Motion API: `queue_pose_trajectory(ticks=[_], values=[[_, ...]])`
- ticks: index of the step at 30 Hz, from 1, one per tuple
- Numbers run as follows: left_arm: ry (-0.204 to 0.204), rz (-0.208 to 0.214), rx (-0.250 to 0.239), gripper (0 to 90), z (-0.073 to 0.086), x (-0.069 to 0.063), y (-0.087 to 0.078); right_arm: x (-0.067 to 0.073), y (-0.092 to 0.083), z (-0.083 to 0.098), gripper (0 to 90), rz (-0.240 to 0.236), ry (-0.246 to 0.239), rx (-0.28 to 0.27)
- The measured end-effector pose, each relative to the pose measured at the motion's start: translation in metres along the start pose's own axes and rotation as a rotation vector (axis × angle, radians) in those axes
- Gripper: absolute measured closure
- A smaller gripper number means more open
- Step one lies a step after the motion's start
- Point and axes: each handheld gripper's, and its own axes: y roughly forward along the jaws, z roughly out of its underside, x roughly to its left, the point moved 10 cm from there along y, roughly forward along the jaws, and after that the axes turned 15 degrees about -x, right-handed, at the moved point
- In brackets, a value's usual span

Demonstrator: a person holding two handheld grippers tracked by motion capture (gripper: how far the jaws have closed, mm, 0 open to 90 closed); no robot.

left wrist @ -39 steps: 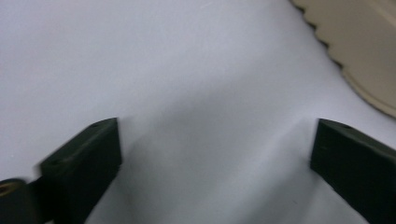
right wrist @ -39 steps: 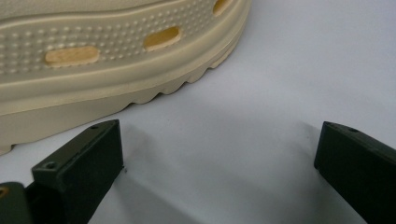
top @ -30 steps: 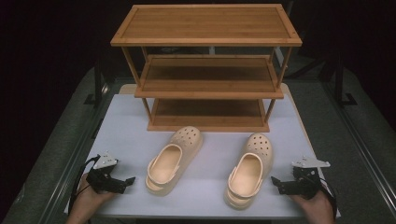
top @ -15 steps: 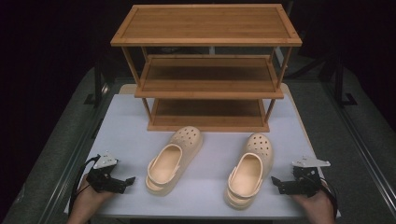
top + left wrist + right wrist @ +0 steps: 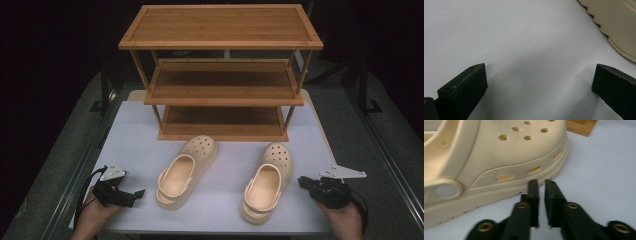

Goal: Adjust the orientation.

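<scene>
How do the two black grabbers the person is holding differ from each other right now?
The left gripper has its jaws wide apart over bare white table; the right gripper has its jaws nearly together, having just been closing with nothing between them. The left one sits beside the left clog, the right one beside the right clog. Both are black, hand-held, carry a grey plate and point inward.

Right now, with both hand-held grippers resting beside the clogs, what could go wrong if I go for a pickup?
The right hand-held gripper has just closed on nothing, beside the right clog; pushed forward shut, it would probably shove the clog instead of gripping it. The left hand-held gripper is open, but the left clog lies off to its side, so closing there may miss.
</scene>
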Motion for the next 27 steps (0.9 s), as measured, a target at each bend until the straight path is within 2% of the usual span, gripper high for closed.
queue_pose_trajectory(ticks=[4,7,16,27], values=[[0.0,0.0,0.0,0.0,0.0,0.0,0.0,0.002,0.004,-0.002,89.7,-0.02,-0.007,0.018],[0.0,0.0,0.0,0.0,0.0,0.0,0.0,0.001,0.013,-0.003,89.7,-0.029,-0.016,0.036],[0.0,0.0,0.0,0.0,0.0,0.0,0.0,-0.002,0.029,-0.001,89.7,-0.055,-0.011,0.073],[0.0,0.001,0.0,0.0,0.0,0.0,0.0,-0.002,0.035,-0.001,89.8,-0.079,0.001,0.073]])
